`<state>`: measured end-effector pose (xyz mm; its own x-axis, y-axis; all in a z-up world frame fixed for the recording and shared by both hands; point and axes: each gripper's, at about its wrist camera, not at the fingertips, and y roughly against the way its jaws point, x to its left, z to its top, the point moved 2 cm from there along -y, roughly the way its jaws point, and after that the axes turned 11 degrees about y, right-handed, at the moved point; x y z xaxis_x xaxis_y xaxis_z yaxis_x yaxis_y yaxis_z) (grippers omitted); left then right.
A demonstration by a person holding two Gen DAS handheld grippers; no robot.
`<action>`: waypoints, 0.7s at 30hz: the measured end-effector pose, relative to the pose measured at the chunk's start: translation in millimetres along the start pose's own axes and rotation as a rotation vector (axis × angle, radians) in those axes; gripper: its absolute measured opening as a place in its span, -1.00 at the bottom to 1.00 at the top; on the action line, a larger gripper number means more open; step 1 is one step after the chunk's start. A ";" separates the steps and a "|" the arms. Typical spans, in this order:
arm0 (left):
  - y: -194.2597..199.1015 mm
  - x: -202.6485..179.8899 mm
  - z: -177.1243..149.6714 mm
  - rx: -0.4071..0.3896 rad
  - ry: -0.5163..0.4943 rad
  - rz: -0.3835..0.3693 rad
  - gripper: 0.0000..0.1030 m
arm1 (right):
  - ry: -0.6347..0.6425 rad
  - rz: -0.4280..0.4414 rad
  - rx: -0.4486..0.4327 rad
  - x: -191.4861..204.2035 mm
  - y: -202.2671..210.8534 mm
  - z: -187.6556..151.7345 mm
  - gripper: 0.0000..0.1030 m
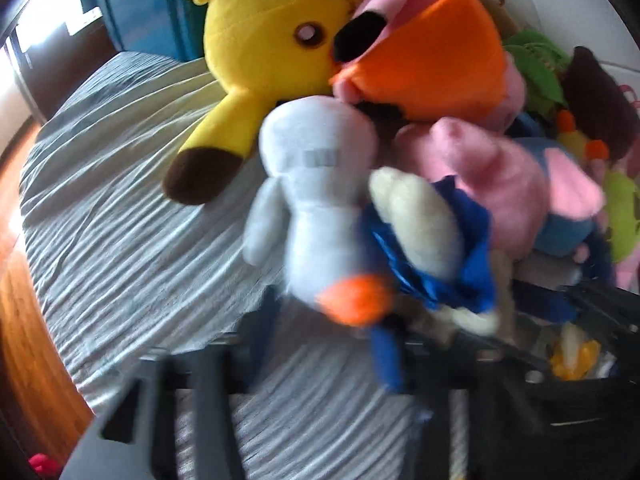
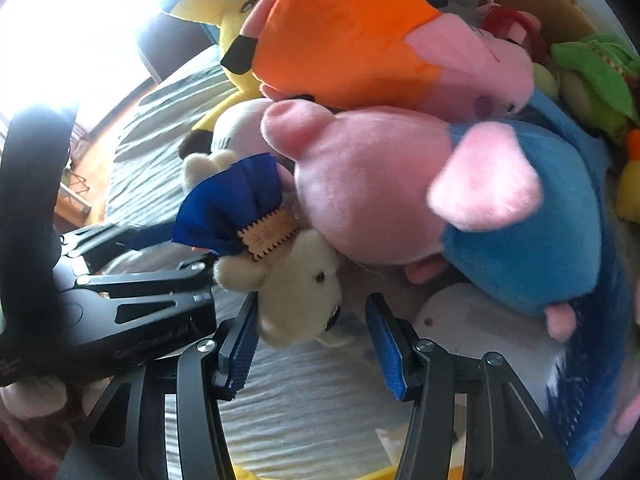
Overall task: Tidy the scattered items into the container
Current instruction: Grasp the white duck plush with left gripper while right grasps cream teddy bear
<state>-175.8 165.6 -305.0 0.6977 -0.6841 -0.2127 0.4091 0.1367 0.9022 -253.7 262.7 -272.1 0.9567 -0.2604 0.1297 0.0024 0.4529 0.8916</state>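
A pile of plush toys lies on a bed: a yellow Pikachu [image 1: 256, 48], an orange and pink plush [image 1: 424, 52], a white plush with an orange foot [image 1: 320, 184], a pink pig in blue [image 2: 460, 200], and a cream bear in a blue cloth [image 2: 296, 300]. My right gripper [image 2: 312, 340] is open, its blue pads [image 2: 240, 344] either side of the bear's head. My left gripper [image 1: 332, 360] is blurred and low in its view, with the bear's blue cloth [image 1: 436, 252] just ahead; its body shows in the right wrist view [image 2: 132, 312]. Its jaws are too blurred to read.
The grey striped bedcover [image 1: 120, 220] spreads left and below the pile. A white curved wall [image 1: 560, 0] rises behind the toys. Green [image 1: 540, 76], brown [image 1: 596, 104] and yellow [image 2: 632, 188] plush crowd the right. Wooden floor [image 1: 24, 320] lies left of the bed.
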 end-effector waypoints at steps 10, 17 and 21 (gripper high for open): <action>7.8 79.8 30.5 0.004 0.035 0.132 -0.62 | -0.046 0.020 0.011 26.1 -29.9 21.9 -0.10; 34.1 69.4 36.5 0.034 -0.041 -0.013 -0.61 | -0.142 -0.083 0.020 28.1 -3.3 4.5 -0.12; 43.0 45.7 37.0 0.050 -0.113 -0.053 -0.42 | -0.246 -0.154 0.036 25.0 13.1 -21.5 -0.12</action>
<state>-148.1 113.7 -262.1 0.6043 -0.7659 -0.2197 0.4116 0.0639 0.9091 -223.4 280.4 -266.6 0.8465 -0.5248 0.0894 0.1274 0.3629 0.9231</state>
